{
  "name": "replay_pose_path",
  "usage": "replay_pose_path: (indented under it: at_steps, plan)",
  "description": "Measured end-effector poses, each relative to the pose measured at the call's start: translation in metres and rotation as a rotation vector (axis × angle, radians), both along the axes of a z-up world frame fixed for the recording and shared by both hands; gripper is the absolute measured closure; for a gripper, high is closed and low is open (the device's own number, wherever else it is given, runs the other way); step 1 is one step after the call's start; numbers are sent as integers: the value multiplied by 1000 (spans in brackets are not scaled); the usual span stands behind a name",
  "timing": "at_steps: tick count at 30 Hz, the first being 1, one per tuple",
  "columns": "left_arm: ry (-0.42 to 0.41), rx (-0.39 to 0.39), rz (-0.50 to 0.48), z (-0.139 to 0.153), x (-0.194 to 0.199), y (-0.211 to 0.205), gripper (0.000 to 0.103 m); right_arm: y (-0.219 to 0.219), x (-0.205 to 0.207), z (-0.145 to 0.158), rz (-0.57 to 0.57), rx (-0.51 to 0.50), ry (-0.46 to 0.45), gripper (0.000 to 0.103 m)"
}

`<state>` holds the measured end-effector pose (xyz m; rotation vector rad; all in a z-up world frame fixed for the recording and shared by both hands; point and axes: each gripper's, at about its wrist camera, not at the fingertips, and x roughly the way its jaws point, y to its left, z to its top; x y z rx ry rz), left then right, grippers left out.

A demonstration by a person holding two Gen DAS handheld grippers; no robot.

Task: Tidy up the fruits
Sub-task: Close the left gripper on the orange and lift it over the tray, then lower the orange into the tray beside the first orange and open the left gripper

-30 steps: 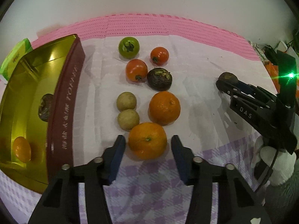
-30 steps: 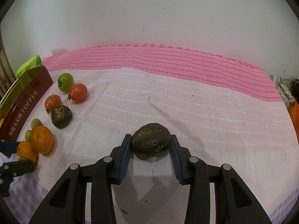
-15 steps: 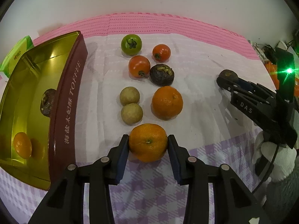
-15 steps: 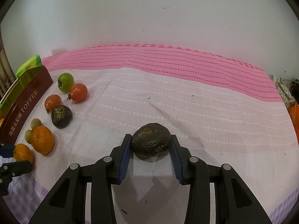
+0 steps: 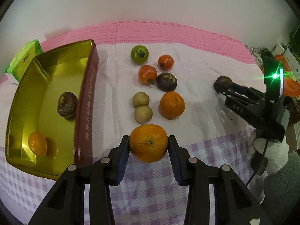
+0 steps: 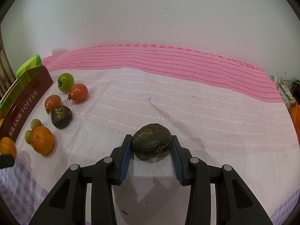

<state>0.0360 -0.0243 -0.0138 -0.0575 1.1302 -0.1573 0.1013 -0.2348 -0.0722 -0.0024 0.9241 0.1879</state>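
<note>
Two grippers each clamp a fruit. The left gripper [image 5: 149,143] has its blue pads pressed on both sides of an orange [image 5: 149,142], which sits right at the fingertips with its stem dimple facing the camera; it hangs over the cloth [image 5: 196,71] where the white part meets the purple check, near the front edge. It is nearly round, slightly wider across the fingers.

The right gripper [image 6: 151,144] is closed on a dark wrinkled fruit [image 6: 151,141], also at the fingertips, its long axis running across from pad to pad and its yellowish scar turned up and toward the left finger. Whether it rests on the cloth or is just above it I cannot tell. It is mid-cloth, well apart from the other fruit.

By the cloth's left edge stands a gold tin [image 5: 46,101] holding a small orange [image 5: 37,144] and a dark fruit [image 5: 67,105]. Between tin and right gripper lie a green tomato [image 5: 139,54], two red tomatoes [image 5: 147,74], another dark fruit [image 5: 166,82], two tan round fruits [image 5: 141,99] touching each other, and a second orange [image 5: 172,105].
</note>
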Motion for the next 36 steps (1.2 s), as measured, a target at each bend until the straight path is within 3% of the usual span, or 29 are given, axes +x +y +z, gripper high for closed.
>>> replay_pose_path:
  at_steps: [10,17,26,36]
  plan:
    - [-77,9,56,31,5,37,66,0,0,0,-1,-1,1,62]
    - [-130,78,166,41,19,94,66,-1,0,0,0,-2,1,62]
    - [-92,151,298,18,38,168,66,0,0,0,-1,-3,1,62]
    - [-22,180,303,-16,41,184,66,0,0,0,-1,-3,1,62]
